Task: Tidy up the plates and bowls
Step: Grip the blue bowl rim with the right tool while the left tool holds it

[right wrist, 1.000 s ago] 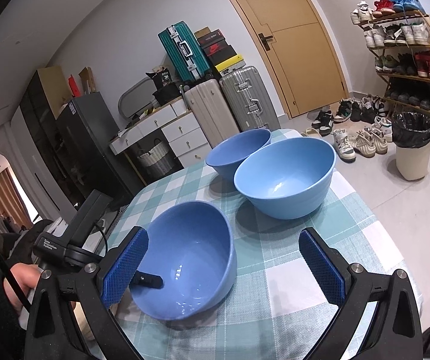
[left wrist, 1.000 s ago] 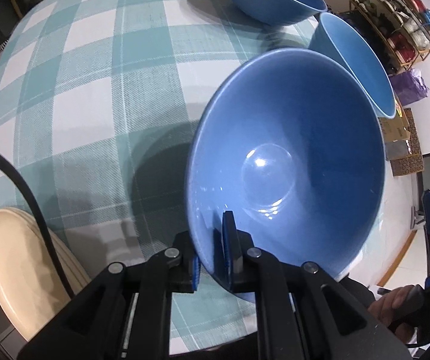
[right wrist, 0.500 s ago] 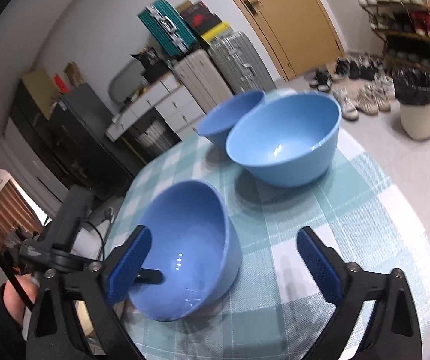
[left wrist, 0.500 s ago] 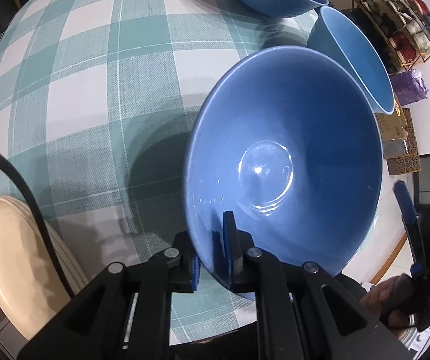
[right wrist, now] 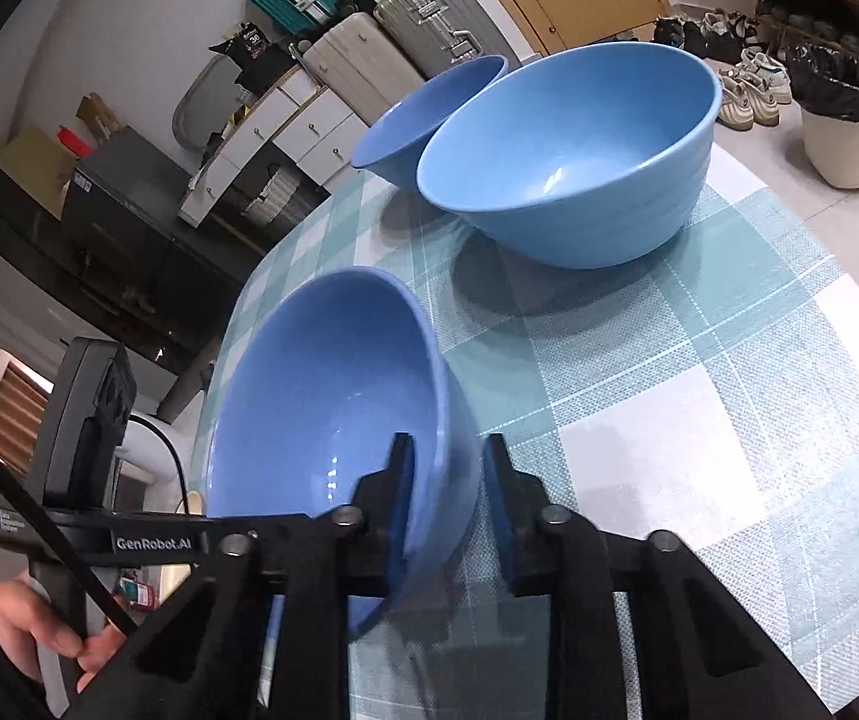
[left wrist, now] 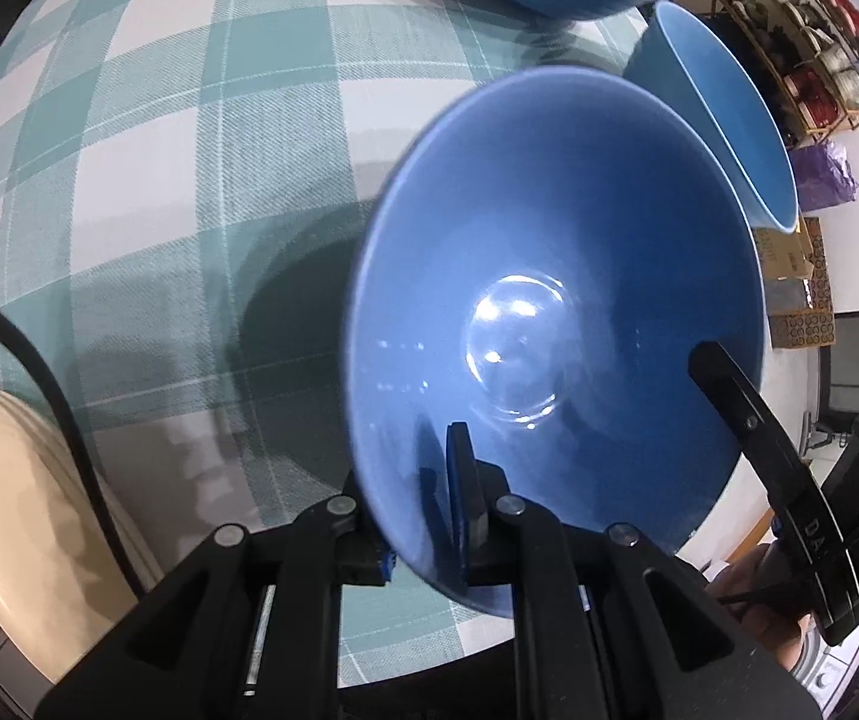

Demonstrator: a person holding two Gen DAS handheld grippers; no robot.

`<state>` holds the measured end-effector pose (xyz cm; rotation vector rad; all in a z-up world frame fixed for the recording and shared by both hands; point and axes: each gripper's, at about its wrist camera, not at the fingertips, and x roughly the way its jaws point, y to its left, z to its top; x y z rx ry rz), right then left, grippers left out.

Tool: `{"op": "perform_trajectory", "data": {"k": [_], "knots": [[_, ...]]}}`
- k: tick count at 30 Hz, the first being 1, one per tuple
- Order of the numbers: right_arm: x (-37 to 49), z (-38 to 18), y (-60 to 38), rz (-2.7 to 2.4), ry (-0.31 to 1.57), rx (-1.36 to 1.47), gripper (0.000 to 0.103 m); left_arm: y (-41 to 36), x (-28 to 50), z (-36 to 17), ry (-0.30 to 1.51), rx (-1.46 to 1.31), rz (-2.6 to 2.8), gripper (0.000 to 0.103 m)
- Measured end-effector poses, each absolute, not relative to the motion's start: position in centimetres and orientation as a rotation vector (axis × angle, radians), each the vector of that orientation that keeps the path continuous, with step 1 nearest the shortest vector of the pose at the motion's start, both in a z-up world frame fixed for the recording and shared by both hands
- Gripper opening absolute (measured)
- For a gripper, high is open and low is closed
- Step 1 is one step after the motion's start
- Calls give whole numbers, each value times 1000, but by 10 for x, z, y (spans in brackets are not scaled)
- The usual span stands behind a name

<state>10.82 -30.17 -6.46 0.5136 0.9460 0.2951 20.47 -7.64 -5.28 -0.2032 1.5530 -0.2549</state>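
A blue bowl (left wrist: 555, 300) is tilted above the checked tablecloth, and shows in the right wrist view (right wrist: 321, 420) too. My left gripper (left wrist: 423, 516) is shut on its near rim. My right gripper (right wrist: 447, 498) straddles the opposite rim, one finger inside and one outside, with a gap still showing on the outer side. A larger light blue bowl (right wrist: 573, 150) and another blue bowl (right wrist: 423, 108) stand further back on the table. A stack of cream plates (left wrist: 15, 516) lies at the lower left in the left wrist view.
The round table with the teal and white cloth (right wrist: 699, 360) ends close on the right. Suitcases (right wrist: 423, 18), cabinets, a shoe rack and a bin (right wrist: 837, 120) stand around the room. A black cable (left wrist: 51, 384) crosses above the plates.
My right gripper has moved in from wide open and narrowed around the rim of the bowl held by the left gripper. The bowl stays tilted in the left grip.
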Motion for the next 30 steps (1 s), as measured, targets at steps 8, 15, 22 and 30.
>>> {"op": "perform_trajectory", "data": {"k": [8,15,22,30], "knots": [[109,-64,-294,278,980,444,13,-81,201,-54,1576,-198,-265,11],[93,-55,-299,260,1037,359,12,-95,189,-56,1587,-168,-309,11],[77,-50,-308,239,1120,317,12,-108,173,-68,1607,-190,-348,11],[75,-54,-309,220,1121,300,33,-82,166,-63,1587,-230,-320,38]]}}
